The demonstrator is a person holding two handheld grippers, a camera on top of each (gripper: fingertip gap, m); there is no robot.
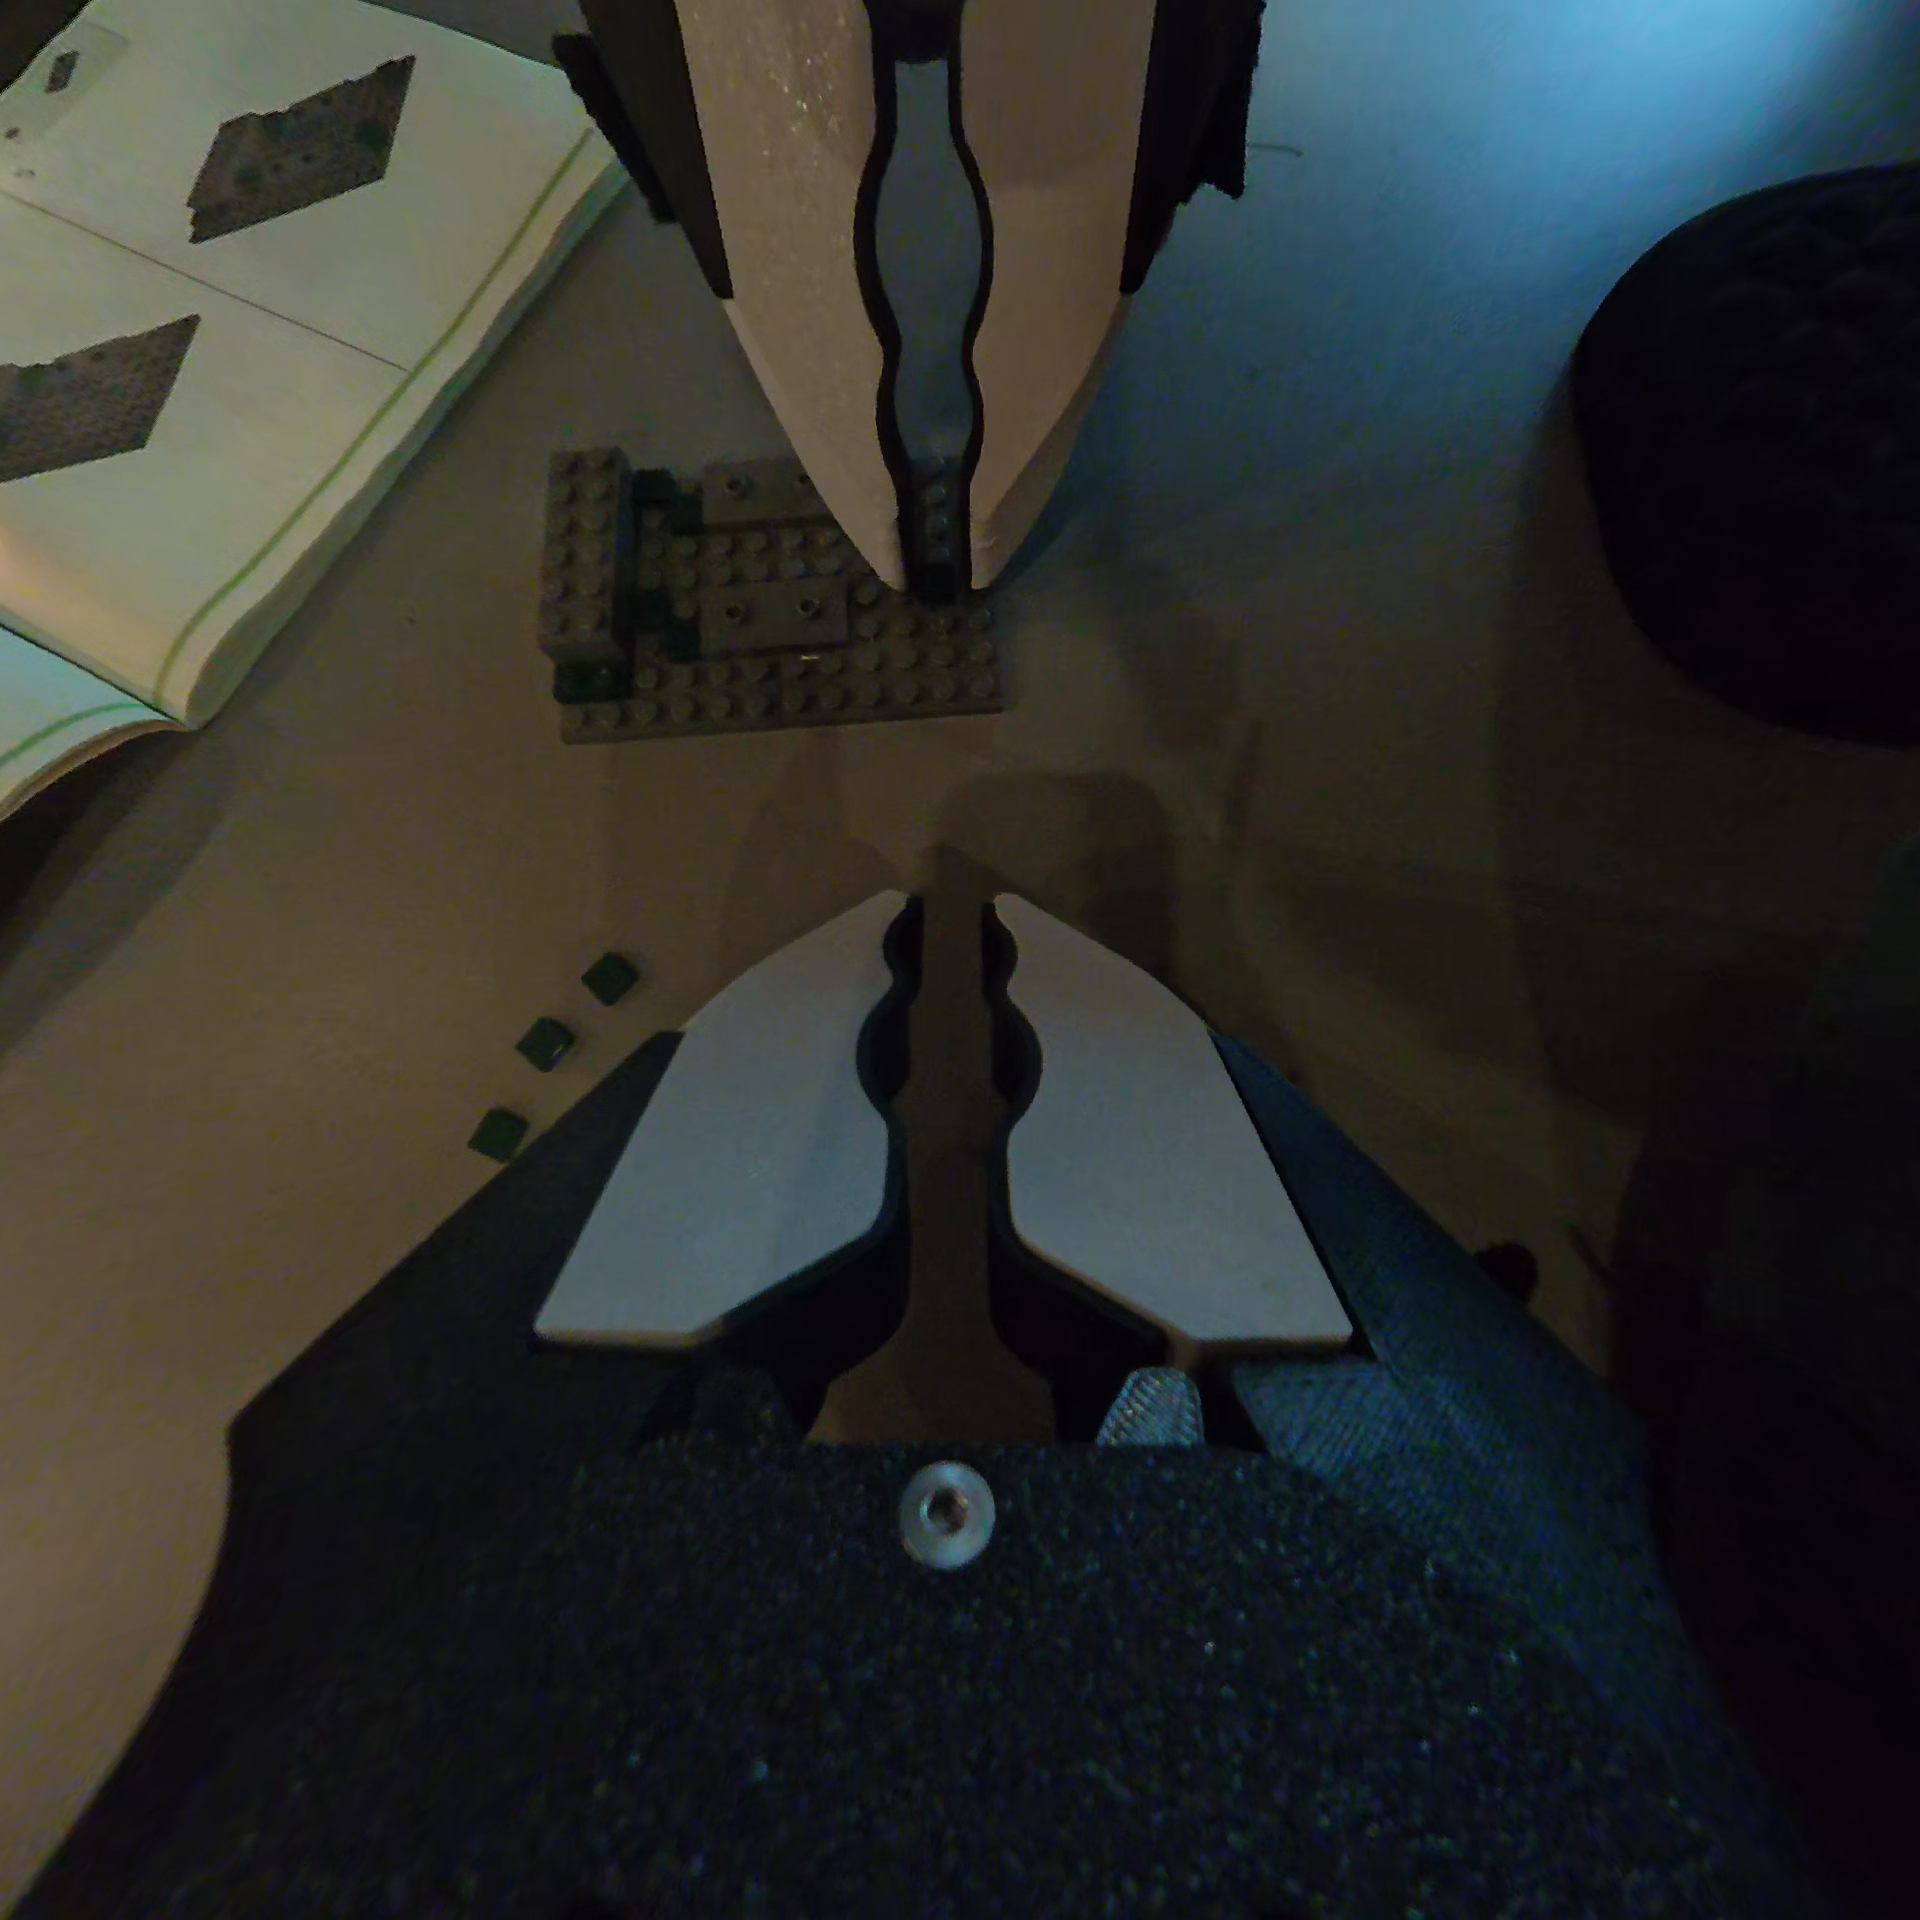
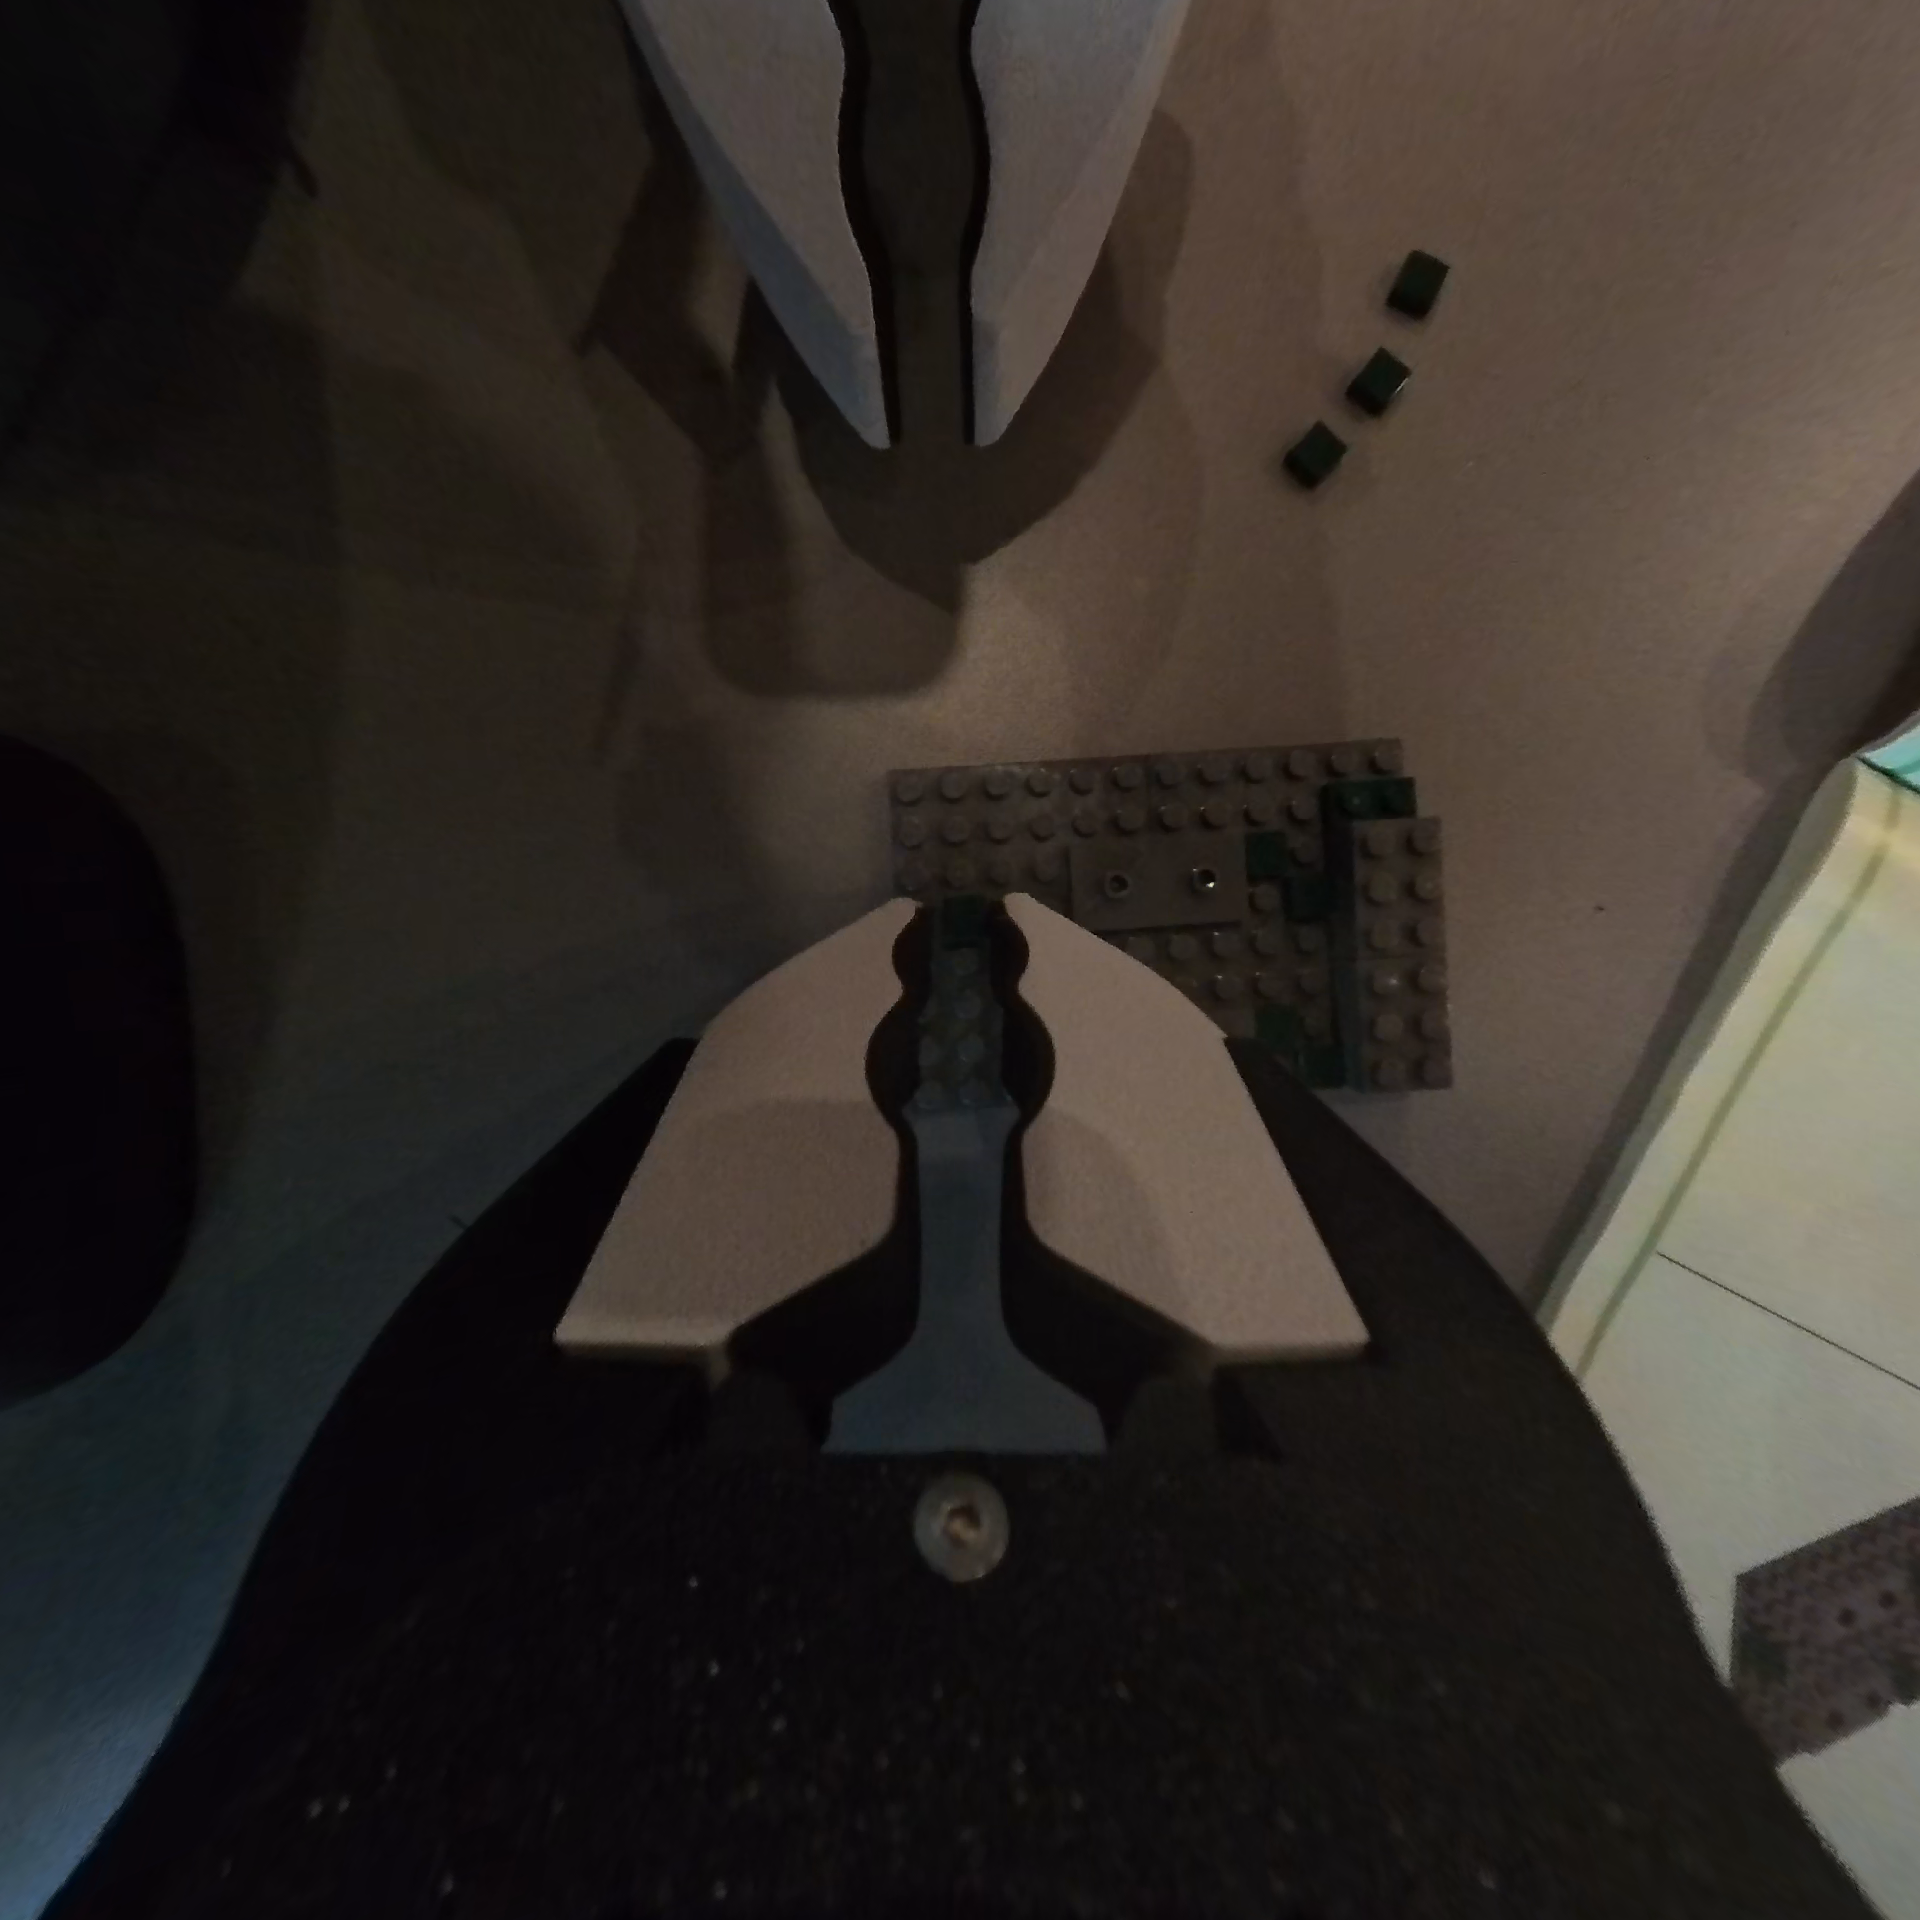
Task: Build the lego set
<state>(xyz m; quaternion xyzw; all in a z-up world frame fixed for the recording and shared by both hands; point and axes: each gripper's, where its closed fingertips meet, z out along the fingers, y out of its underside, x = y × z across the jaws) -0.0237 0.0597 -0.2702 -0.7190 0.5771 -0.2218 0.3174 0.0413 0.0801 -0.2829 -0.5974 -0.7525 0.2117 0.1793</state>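
We see the right gripper [image 2: 963,902] positioned over one end of the grey lego baseplate [image 2: 1039,821], its fingers drawn narrow around a small dark green brick [image 2: 963,923] held at the tips; whether this brick is already seated on the studs we cannot tell. The same gripper appears in the left wrist view [image 1: 935,582], descending from the top onto the plate [image 1: 831,686]. On the baseplate we note a smooth grey tile [image 2: 1158,883] with two holes, a raised grey studded block [image 2: 1397,956] along the far end, and dark green pieces stepped beside that block. The left gripper [image 1: 951,899] hovers above the bare tabletop [image 1: 1299,727] near the plate, fingers narrowly parted with nothing between them. Three loose dark green tiles [image 1: 545,1042] lie in a row on the table, apart from the model. An open instruction booklet [image 1: 260,395] rests beside the build, and a dark round object [image 1: 1766,457] sits on the opposite side.
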